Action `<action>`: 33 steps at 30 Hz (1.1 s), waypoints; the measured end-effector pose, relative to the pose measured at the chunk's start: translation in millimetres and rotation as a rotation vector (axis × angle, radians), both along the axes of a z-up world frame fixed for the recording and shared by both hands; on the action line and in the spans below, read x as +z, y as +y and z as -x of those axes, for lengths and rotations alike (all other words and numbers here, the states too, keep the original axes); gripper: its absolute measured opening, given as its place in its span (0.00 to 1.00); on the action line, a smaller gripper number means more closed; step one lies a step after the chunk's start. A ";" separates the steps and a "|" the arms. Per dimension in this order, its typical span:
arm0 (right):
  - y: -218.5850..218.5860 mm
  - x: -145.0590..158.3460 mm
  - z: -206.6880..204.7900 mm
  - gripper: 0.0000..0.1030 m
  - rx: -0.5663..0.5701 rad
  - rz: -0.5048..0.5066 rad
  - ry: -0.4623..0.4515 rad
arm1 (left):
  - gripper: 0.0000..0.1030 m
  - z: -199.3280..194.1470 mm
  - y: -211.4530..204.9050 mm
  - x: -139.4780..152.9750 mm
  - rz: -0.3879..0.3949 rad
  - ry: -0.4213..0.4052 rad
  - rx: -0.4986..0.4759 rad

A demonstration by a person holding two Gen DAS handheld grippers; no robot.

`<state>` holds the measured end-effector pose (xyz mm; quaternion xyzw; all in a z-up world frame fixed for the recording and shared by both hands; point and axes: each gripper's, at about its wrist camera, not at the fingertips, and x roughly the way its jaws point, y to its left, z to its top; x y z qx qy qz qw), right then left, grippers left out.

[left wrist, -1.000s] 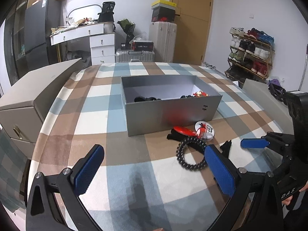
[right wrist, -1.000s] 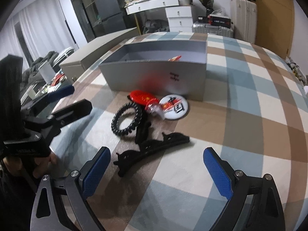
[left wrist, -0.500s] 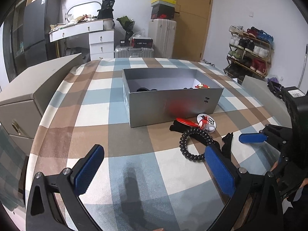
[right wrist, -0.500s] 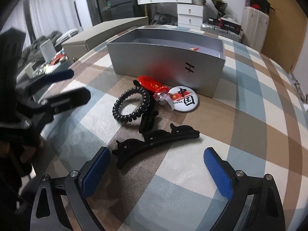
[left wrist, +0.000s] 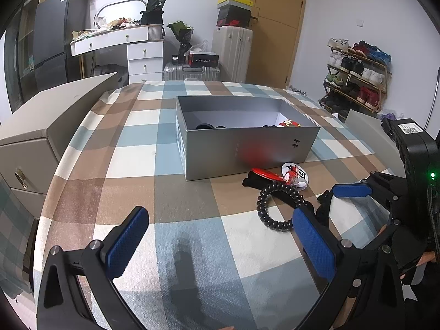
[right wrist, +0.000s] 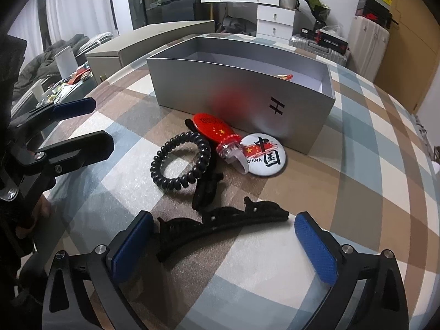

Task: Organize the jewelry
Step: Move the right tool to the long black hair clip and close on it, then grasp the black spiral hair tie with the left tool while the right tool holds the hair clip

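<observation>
- Left gripper (left wrist: 220, 236): fingers apart, holding nothing, over the checked tabletop (left wrist: 132, 148).
- Black coil bracelet (right wrist: 180, 162): ahead of the right gripper's left finger, near the left gripper's right finger.
- Long black hair clip (right wrist: 220, 227): between the right gripper (right wrist: 224, 243) fingers, which are apart and not touching it.
- Round badge (right wrist: 265, 155): ahead of the right finger, just beside the silver box (right wrist: 242, 93).

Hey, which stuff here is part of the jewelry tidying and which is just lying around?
Part of the job: grey box, black coil bracelet, long black hair clip, red badge, white China badge.

Lying about: suitcases, shoe rack, white dresser.
</observation>
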<state>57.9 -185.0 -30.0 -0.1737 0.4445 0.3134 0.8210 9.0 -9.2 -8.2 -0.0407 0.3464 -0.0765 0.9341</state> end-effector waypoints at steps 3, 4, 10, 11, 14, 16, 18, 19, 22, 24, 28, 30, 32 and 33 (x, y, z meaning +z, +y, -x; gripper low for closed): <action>0.2 1.9 3.3 0.92 0.012 -0.013 -0.007 | 0.99 -0.3 0.1 0.1 0.001 0.000 0.000; 1.5 2.3 4.7 0.92 0.014 -0.005 -0.015 | 0.99 -0.3 0.0 0.0 0.001 0.001 0.000; 2.9 7.7 13.5 0.92 0.030 0.001 -0.062 | 0.99 -0.4 -1.0 -0.3 -0.002 0.005 0.004; 1.1 9.7 14.3 0.92 0.028 -0.010 -0.061 | 0.99 -0.7 -1.0 -0.4 -0.002 0.005 0.004; -5.0 16.1 15.1 0.92 0.013 -0.041 -0.066 | 0.99 -0.9 -1.2 -0.6 -0.003 0.007 0.005; -11.5 20.6 13.8 0.92 -0.010 -0.075 -0.063 | 0.99 -1.2 -0.6 -1.0 -0.003 0.007 0.004; -17.8 24.0 11.9 0.92 -0.034 -0.111 -0.054 | 0.99 -1.4 -1.2 -1.2 -0.007 0.009 0.006; -20.6 25.3 11.3 0.92 -0.044 -0.127 -0.049 | 0.99 -1.7 -1.1 -1.7 -0.009 0.011 0.005; -31.0 28.9 8.8 0.92 -0.082 -0.185 -0.028 | 0.99 -3.7 -3.4 -2.7 -0.022 0.024 0.009; -35.9 30.9 8.2 0.92 -0.094 -0.209 -0.024 | 0.99 -6.2 -9.4 -2.6 -0.053 0.036 0.004; -41.1 33.2 7.4 0.92 -0.113 -0.227 -0.022 | 0.99 -11.2 -16.1 -1.2 -0.111 0.052 0.010; -42.4 34.3 8.0 0.92 -0.118 -0.234 -0.025 | 0.99 -15.7 -16.5 -1.7 -0.111 0.064 0.011; -43.6 34.8 9.2 0.92 -0.120 -0.243 -0.026 | 0.98 -19.2 -15.1 -2.2 -0.095 0.081 0.003; -44.5 35.4 9.5 0.92 -0.124 -0.247 -0.029 | 0.98 -20.5 -15.1 -2.2 -0.094 0.087 -0.001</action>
